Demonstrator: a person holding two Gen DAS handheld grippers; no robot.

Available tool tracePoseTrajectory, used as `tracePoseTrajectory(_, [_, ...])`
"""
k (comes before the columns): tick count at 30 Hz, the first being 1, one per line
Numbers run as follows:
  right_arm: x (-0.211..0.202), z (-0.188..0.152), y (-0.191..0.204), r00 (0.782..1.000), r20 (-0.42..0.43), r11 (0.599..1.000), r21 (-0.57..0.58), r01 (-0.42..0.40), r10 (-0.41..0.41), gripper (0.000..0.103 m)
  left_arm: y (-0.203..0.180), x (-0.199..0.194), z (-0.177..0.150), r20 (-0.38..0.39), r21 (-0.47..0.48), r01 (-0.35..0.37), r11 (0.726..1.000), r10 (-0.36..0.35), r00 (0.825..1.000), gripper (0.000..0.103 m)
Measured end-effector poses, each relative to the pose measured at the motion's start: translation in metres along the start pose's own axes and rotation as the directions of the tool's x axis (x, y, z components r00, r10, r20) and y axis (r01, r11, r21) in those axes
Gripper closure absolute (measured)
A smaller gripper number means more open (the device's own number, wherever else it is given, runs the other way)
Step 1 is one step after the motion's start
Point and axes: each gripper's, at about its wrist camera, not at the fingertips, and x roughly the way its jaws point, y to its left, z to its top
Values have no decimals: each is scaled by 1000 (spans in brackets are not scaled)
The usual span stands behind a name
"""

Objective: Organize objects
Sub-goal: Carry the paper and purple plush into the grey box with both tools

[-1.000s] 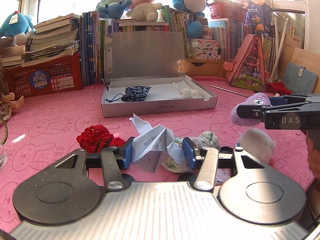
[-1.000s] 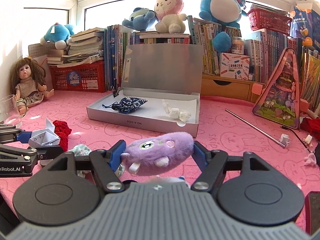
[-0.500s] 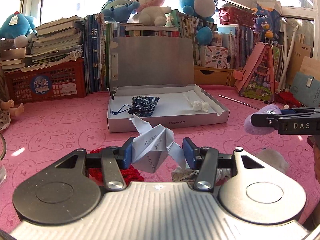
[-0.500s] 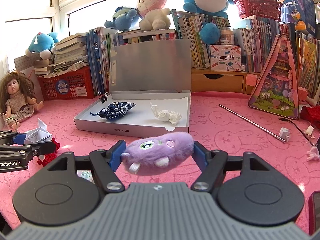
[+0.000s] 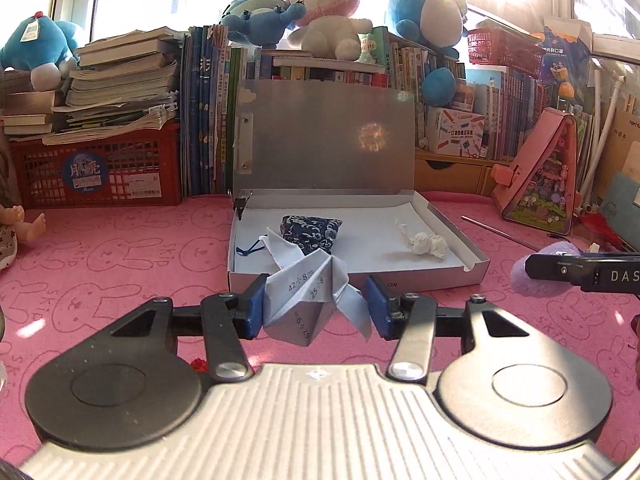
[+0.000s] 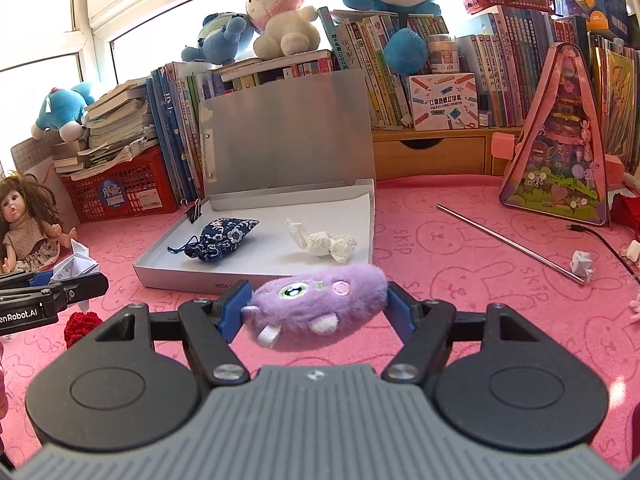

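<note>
Both my grippers have neared the open grey cardboard box's [image 5: 436, 278] front edge: left gripper [image 5: 316, 306] clamps folded white paper origami [image 5: 304, 300], right gripper [image 6: 316, 306] clamps fuzzy purple plush toy [image 6: 320, 300]; releasing early drops either outside.

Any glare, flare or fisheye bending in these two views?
Left wrist: sun blows out the top right, with a flare spot on the box lid; books bow at the edges. Right wrist: windows overexposed at upper left, shelves bend, plush stays sharp.

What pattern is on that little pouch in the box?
Dark blue with white flowers, on the pouch; clearest in the right wrist view.
</note>
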Motion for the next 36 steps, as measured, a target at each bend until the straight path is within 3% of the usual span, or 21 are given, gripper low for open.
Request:
tracePoseTrajectory(11, [18, 15, -9, 1000, -11, 999, 42, 9, -9, 30, 9, 28, 23, -3, -28, -15, 999, 15, 1000, 46])
tracePoseTrajectory(36, [69, 46, 4, 1000, 1, 1000, 7, 7, -7, 30, 17, 100, 49, -16, -29, -32, 999, 32, 999, 46])
